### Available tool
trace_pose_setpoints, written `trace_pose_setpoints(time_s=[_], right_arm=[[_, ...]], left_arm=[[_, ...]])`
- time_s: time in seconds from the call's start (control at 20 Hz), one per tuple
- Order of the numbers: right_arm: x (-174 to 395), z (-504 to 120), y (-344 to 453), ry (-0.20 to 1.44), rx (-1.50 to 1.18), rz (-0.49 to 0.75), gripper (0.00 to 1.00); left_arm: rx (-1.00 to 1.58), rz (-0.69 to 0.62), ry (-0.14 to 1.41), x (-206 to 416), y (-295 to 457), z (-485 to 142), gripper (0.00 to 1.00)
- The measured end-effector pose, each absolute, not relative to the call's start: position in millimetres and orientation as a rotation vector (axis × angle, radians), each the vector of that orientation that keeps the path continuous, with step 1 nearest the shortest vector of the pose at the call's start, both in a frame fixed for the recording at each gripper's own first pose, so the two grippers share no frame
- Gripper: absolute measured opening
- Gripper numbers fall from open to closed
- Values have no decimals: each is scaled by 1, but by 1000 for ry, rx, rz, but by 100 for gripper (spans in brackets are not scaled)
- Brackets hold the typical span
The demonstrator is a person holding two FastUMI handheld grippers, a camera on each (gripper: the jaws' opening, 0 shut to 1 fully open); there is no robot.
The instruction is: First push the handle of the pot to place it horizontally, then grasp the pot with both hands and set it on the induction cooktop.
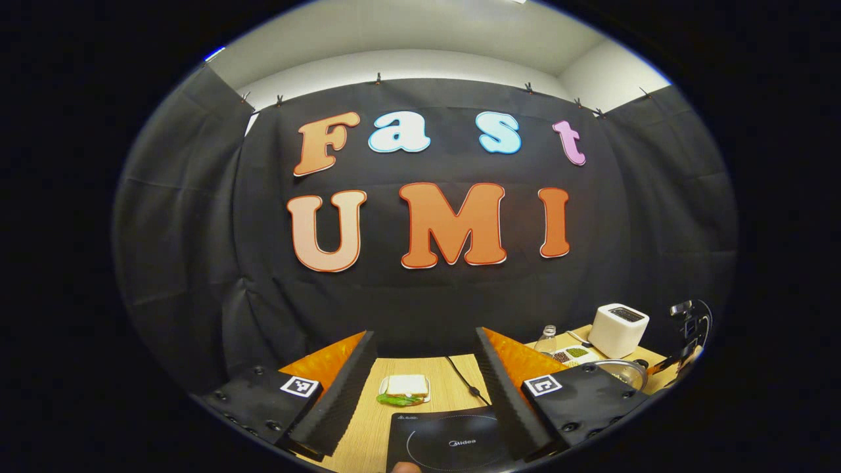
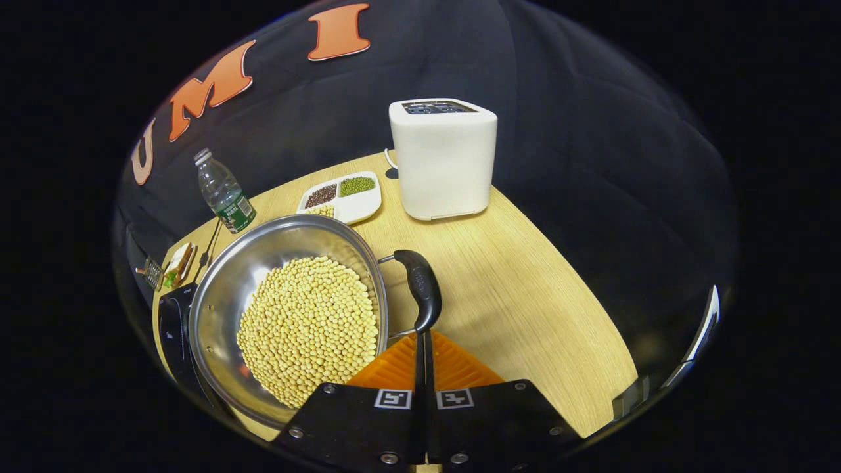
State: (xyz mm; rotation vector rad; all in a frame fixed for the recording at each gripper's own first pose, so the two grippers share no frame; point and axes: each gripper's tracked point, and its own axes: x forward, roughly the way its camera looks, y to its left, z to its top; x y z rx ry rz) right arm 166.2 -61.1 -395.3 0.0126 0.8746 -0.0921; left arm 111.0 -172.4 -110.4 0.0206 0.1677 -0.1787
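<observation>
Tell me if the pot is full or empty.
Partly full: the pot holds a heap of pale beans covering its bottom, with bare steel wall above them.

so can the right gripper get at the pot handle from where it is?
Probably yes. In the right gripper view the right gripper is shut, its tips right at the near end of the pot handle, with nothing between them. The toaster stands well back on the table.

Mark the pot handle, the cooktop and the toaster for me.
pot handle point(image 2: 420, 292): right gripper view, middle of the dark grip.
cooktop point(image 1: 453, 443): left gripper view, its glass top inside the ring.
toaster point(image 2: 445, 164): right gripper view, its front face.
</observation>
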Motion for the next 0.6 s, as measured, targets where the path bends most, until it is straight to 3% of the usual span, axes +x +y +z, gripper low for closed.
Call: trace_pose_setpoints(time_s=[0.3,0.6], right_arm=[[163,-390,-64,870,43,-96,0],[163,-350,-63,764,78,-70,0]], left_arm=[[-79,-257,192,115,-233,-146,98],[-128,-250,303,128,-292,-239,98]])
